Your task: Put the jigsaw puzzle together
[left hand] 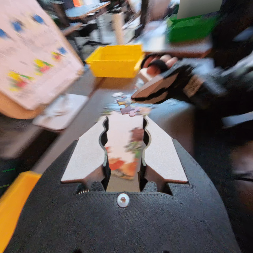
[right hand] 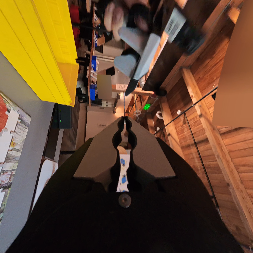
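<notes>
In the left wrist view, which is blurred, my left gripper (left hand: pixel 125 117) is open with nothing between its fingers. It hovers over the partly built jigsaw puzzle (left hand: pixel 120 138), a pale board with coloured patches. My right gripper (left hand: pixel 133 97) comes in from the right above the puzzle's far end. It is shut on a puzzle piece (left hand: pixel 122 101) that sticks out from its tips. In the right wrist view the right gripper (right hand: pixel 124 118) pinches that piece (right hand: pixel 124 106), seen edge-on as a thin strip. The puzzle (right hand: pixel 12 136) shows at the left edge. The left gripper (right hand: pixel 130 82) appears at the top.
A yellow bin (left hand: pixel 116 61) stands beyond the puzzle and also shows in the right wrist view (right hand: pixel 34 47). A pink box lid with pictures (left hand: pixel 34 54) leans at the left, with a white tray (left hand: pixel 61 110) below it. A green bin (left hand: pixel 191 30) sits far right. My right fingertips sit around 5 cm from my left ones.
</notes>
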Tool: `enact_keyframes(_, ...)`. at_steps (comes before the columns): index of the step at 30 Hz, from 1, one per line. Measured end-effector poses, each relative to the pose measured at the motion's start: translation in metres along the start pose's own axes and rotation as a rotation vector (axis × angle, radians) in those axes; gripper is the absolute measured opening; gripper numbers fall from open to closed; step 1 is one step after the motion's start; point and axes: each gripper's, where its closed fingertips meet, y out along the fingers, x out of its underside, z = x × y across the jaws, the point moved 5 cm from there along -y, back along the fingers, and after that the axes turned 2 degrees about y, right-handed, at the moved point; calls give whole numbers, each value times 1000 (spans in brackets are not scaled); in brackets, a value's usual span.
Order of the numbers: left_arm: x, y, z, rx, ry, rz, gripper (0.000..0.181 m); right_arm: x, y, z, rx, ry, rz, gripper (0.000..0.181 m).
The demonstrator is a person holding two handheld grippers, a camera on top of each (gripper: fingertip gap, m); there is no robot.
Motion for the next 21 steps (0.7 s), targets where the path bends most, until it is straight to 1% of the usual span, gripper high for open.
enact_keyframes(1,-2,-1,-2,130,-131,67,51,-5,-1,2,2,-15,36,1)
enact_keyframes(2,-4,-3,-5,246,-231,152,48,-9,-3,4,9,-26,68,1)
enact_keyframes(3,-7,-5,-7,333,-298,226,36,-13,-4,5,16,-35,93,0)
enact_keyframes(4,-8,-5,-11,375,-346,268,33,-16,-4,6,20,-40,107,1)
enact_keyframes(5,-5,-3,-15,392,-387,272,33,-18,-4,6,18,-44,119,1)
enact_keyframes(8,7,8,-9,506,-475,170,33,-25,-3,2,-4,-49,159,1)
enact_keyframes(10,14,16,2,602,-519,105,24,-28,-3,-2,-28,-37,183,0)
enact_keyframes(11,18,20,4,626,-533,70,19,-29,-3,-3,-34,-38,188,1)
enact_keyframes(12,22,24,6,642,-538,42,7,-29,-2,-3,-34,-42,182,1)
enact_keyframes(13,23,25,6,666,-545,46,1,-26,-1,-3,-33,-45,167,2)
enact_keyframes(15,19,28,4,678,-577,98,0,-19,0,5,4,-10,141,2)
enact_keyframes(16,16,28,5,686,-574,124,0,-13,0,11,20,14,110,1)
enact_keyframes(17,12,29,4,687,-570,161,0,-3,-1,17,25,34,68,5)
enact_keyframes(19,3,32,-3,595,-558,265,0,25,-7,36,54,108,-27,13)
enact_keyframes(20,-1,33,-8,523,-540,325,0,42,-12,48,85,188,-79,13)
enact_keyframes(21,-4,35,-13,435,-537,392,0,59,-17,59,108,310,-120,13)
